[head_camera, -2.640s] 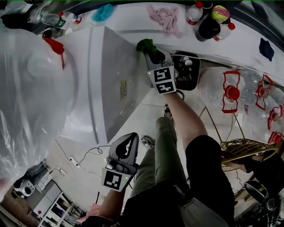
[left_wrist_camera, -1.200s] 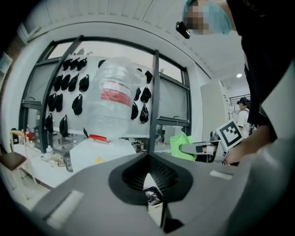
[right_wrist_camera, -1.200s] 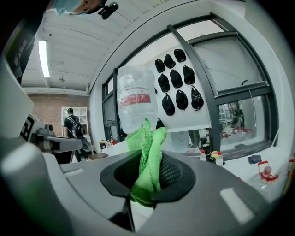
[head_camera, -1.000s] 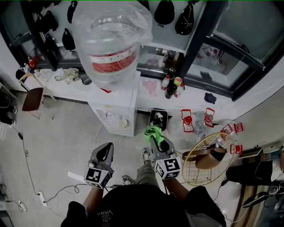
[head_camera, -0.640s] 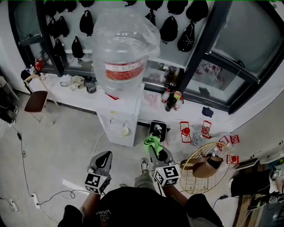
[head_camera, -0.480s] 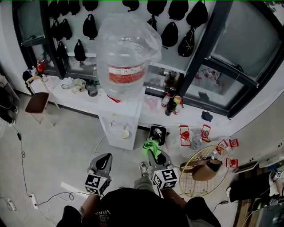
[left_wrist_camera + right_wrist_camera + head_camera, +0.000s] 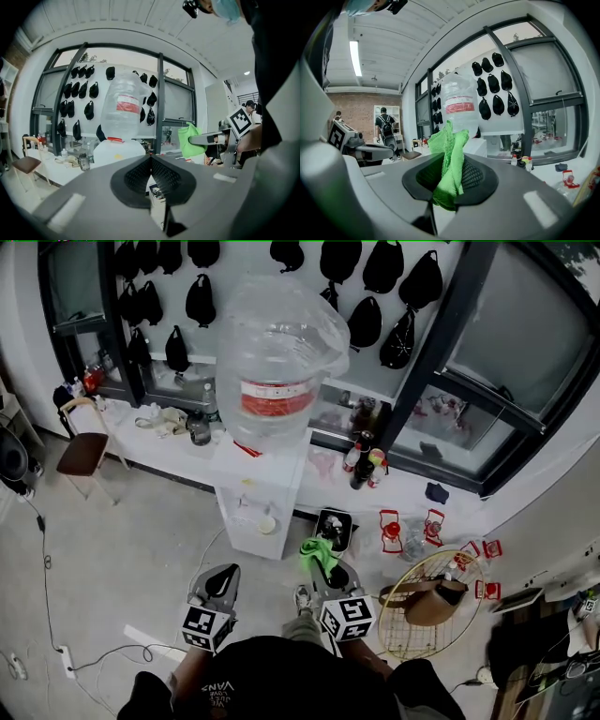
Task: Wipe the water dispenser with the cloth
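My right gripper [image 7: 449,177] clamps green cloth [image 7: 450,149], well short of white water dispenser [image 7: 260,504] ahead. My left gripper [image 7: 151,162] jaws pressed together, nothing between them, level beside right.

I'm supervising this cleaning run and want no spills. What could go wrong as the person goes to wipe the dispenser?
The right tongs pinch only a fold of the green cloth; it might slip out under pressure. The large water bottle sits atop the water dispenser; a hard push could rock it. A cable lies on the floor nearby, a possible trip hazard.
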### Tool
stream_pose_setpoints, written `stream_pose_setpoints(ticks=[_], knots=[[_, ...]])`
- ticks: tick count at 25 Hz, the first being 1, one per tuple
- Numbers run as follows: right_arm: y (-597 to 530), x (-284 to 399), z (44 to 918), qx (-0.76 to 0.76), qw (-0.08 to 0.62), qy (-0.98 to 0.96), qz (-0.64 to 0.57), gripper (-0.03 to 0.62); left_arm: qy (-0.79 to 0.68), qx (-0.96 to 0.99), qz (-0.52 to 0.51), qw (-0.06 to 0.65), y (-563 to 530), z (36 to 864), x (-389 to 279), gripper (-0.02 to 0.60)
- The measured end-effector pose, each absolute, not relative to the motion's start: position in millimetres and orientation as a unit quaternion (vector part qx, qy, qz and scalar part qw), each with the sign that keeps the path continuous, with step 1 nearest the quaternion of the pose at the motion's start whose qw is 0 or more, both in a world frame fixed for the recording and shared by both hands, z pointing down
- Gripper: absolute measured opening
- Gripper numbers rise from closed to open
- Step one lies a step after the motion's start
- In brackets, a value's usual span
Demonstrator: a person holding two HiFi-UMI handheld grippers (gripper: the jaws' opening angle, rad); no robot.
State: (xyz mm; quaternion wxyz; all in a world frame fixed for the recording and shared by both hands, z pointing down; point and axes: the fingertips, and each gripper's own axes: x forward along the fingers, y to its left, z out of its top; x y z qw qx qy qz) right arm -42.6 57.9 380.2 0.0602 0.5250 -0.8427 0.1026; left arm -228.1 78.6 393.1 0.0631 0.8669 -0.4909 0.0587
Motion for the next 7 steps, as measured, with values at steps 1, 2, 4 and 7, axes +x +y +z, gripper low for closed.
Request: stream_pose_setpoints(ticks=[1, 2, 4, 7], knots=[[58.4, -42.8, 380.6, 0.526, 0.060, -0.842, 0.103, 0.075, -0.491, 0.867, 0.058, 0.063, 79.5, 393.2, -228.1, 0.002], [58.8, -43.2, 380.8, 0.526, 0.060, -0.842, 0.102, 0.075, -0.492, 0.867, 0.057, 0.062, 80.4, 393.3, -228.4, 0.002], [60.2, -44.2, 381.0, 0.525, 0.060, -0.843, 0.101, 0.075, -0.493, 0.866, 0.055, 0.061, 81.9, 393.7, -229.0, 0.002], [62.9, -45.7, 381.3, 0.525, 0.059, -0.843, 0.099, 0.075, -0.492, 0.867, 0.054, 0.059, 84.3, 393.5, -229.7, 0.002]])
